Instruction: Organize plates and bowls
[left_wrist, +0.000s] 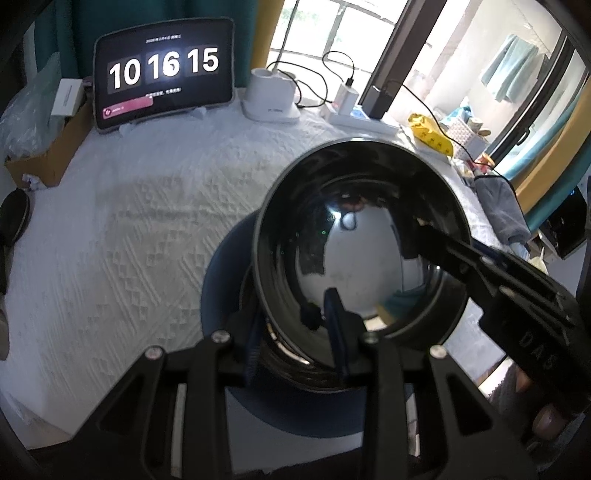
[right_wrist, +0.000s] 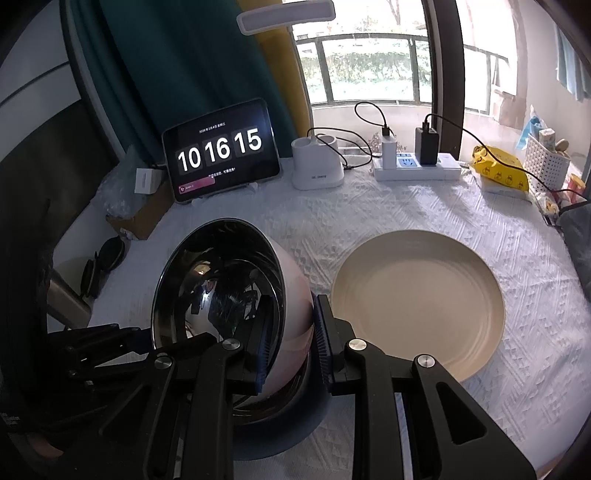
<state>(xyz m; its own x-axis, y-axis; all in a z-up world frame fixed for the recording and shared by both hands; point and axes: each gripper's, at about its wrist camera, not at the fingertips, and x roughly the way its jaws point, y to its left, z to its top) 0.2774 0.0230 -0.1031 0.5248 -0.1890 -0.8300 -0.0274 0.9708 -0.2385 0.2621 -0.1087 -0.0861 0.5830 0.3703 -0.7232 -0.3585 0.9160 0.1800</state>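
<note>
Currently: two-handed bowl handling, mid-task.
Step in hand: judged to be nesting a steel bowl into a second bowl that sits on a dark blue plate.
Bowl position: upper bowl tilted, mouth turned toward the left wrist camera, its lower edge resting in or just above the bowl beneath; pinkish outer shell shows in the right wrist view.
Left tool: clamped on the near rim of the tilted bowl, one blue pad inside the wall, the other outside.
Right tool: clamped on the bowl's side wall, ribbed blue pads either side of the rim.
Other ware: cream plate lies flat on the desk, just beside the blue plate, touched by neither tool.
Next move calls for: levelling the tilted bowl so it seats squarely in the lower one, then easing both grips off without dragging the rim; likely the cream plate has to join the stack after that.
Risk: slick steel wall, thin rim; a slip could tip the stack.
Hidden: lower bowl mostly covered by the upper bowl and the tools; cannot tell whether the two bowls already touch.
Cut off: blue plate's near edge lost behind the tool bodies.
Hard to make out: bowl interior is all reflections; the small print on the clock tablet at the desk's far edge is unreadable.
</note>
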